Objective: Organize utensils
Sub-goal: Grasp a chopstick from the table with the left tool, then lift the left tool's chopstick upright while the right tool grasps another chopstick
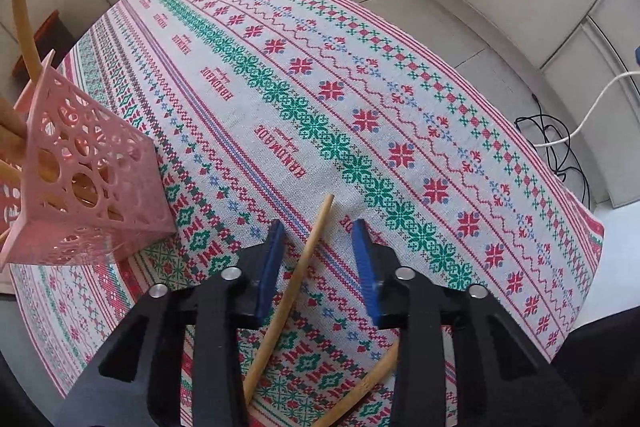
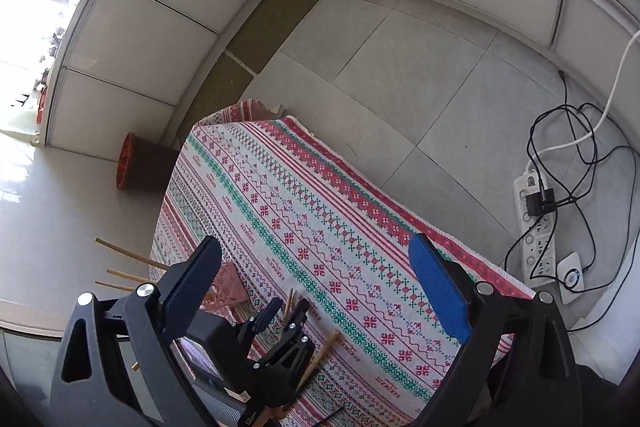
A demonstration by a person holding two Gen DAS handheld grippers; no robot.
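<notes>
- Left gripper (image 1: 318,227), with black arms and blue pads, sits low in the frame's centre, jaws apart around a pale wooden chopstick (image 1: 298,281) that lies on the cloth between the pads; whether they touch it I cannot tell.
- Second wooden stick (image 1: 370,383) lies near the bottom edge, right of the first.
- Pink perforated plastic utensil basket (image 1: 92,167) stands at the left edge, wooden sticks poking out.
- Right gripper (image 2: 320,275) hangs wide open and empty above the red-and-green cross-stitch patterned tablecloth (image 2: 320,227).
- White power strip (image 2: 538,223) lies on the floor at right.
</notes>
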